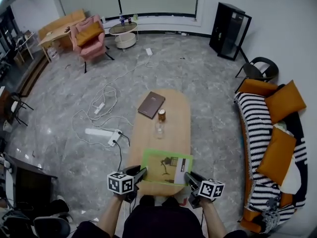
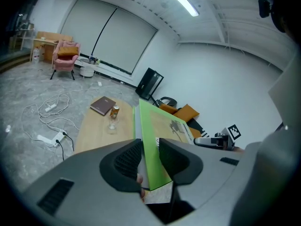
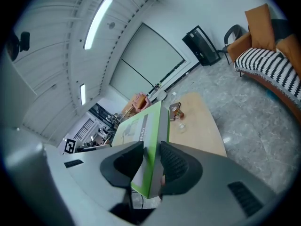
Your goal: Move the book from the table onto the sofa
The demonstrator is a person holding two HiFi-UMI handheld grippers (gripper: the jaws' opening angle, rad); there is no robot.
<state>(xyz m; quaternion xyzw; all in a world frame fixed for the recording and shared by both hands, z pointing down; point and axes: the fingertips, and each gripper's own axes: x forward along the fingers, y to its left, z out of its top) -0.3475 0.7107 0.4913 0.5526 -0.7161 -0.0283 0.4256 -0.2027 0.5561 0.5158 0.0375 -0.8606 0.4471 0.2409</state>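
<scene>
The green book (image 1: 167, 166) hangs between the two tools over the near end of the oval worktop (image 1: 174, 108), apparently clear of its surface, cover up and roughly level in the head view. The left hand-held gripper (image 2: 149, 157) pinches the book's left edge near the closest corner, with its ribbed pads on either face. The right hand-held gripper (image 3: 151, 161) clamps the opposite edge in the same way, so neither is spread or empty.

The book looks like a wide, flat, large-format volume with a smooth cover. It is probably stiff enough to span the gap between the two grips, and moderately heavy. The smooth faces could slide in the pads, and both holds sit towards the near end, so the far end may dip. Equal pressure and matched height on both sides should keep it flat.

The striped sofa (image 1: 257, 128) with orange cushions (image 1: 277, 152) stands well to the right. Farther along the worktop are a brown book (image 1: 151, 104), a can (image 1: 161, 115) and a glass (image 1: 159, 129).
</scene>
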